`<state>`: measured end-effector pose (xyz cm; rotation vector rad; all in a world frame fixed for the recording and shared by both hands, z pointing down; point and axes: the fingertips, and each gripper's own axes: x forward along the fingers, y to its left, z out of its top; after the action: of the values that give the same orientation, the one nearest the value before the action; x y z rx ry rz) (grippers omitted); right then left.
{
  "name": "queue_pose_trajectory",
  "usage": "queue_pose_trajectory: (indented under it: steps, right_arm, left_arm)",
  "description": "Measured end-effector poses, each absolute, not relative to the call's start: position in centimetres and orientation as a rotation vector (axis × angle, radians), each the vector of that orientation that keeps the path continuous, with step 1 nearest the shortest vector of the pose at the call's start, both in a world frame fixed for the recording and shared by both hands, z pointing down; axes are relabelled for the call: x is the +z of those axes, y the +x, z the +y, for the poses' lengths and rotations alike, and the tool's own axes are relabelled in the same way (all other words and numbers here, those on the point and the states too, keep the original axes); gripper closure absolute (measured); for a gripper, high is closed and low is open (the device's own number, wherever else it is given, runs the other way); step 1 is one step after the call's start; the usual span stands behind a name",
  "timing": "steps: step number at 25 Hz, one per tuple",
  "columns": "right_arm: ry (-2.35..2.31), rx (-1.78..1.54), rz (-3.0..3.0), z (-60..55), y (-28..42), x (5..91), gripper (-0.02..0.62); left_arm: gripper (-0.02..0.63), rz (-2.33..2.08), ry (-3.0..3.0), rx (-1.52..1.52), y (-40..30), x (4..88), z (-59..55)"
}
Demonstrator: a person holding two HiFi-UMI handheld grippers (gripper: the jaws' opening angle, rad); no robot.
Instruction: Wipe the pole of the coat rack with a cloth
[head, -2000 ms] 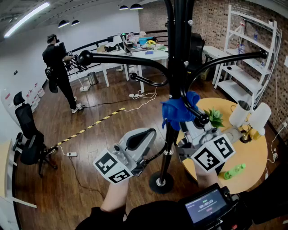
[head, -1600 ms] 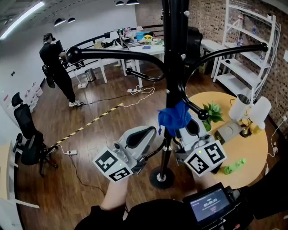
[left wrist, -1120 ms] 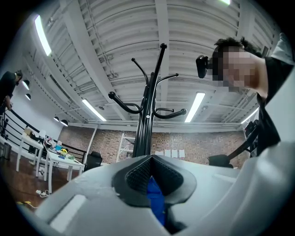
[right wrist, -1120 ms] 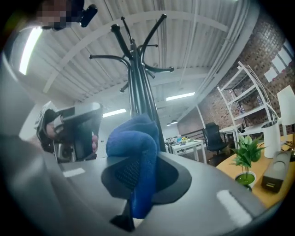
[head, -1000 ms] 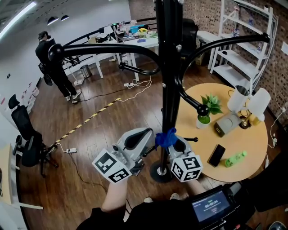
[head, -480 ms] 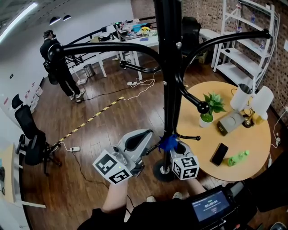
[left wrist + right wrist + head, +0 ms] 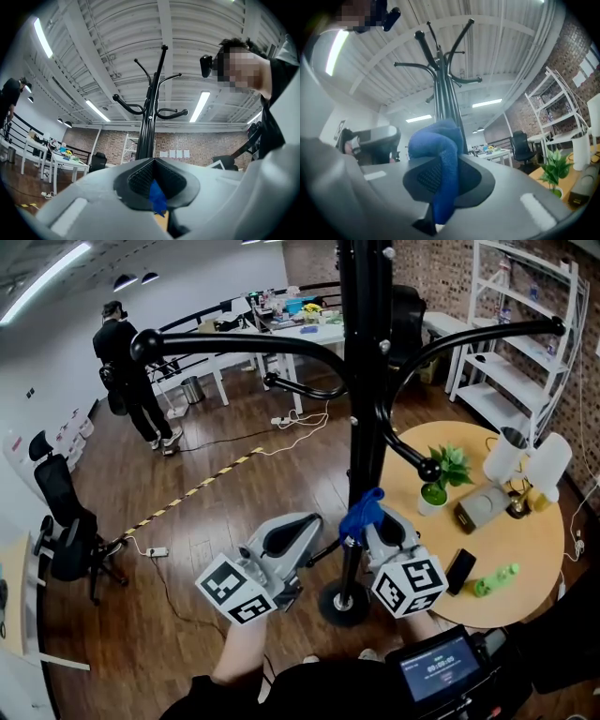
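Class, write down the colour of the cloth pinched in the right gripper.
Blue, plain with no pattern. The cloth shows best in the right gripper view.

Dark wood floor (image 7: 225,512) spreads across the middle; brick wall (image 7: 448,268) and white shelving (image 7: 521,381) stand upper right, a round table (image 7: 527,542) lower right, an office chair (image 7: 64,521) at left.

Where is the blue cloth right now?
Head view, centre: the cloth is clamped in the right gripper at the pole, just left of the round table.

The pole (image 7: 362,427) rises between left claw (image 7: 312,557) and right claw (image 7: 373,521), the cloth (image 7: 361,510) against it. The counter (image 7: 539,549) lies to its right.
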<state>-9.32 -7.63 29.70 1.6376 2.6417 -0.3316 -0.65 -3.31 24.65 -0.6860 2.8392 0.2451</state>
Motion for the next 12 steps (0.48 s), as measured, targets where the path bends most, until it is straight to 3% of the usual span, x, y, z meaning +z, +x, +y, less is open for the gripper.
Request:
queue_pose_trajectory:
  steps: [12]
  right_arm:
    - [1.621,-0.397,2.379,-7.7,-9.8,17.3,0.548]
  left_arm:
    - [0.606,2.793,-0.656,0.210,0.0,23.5,-3.2]
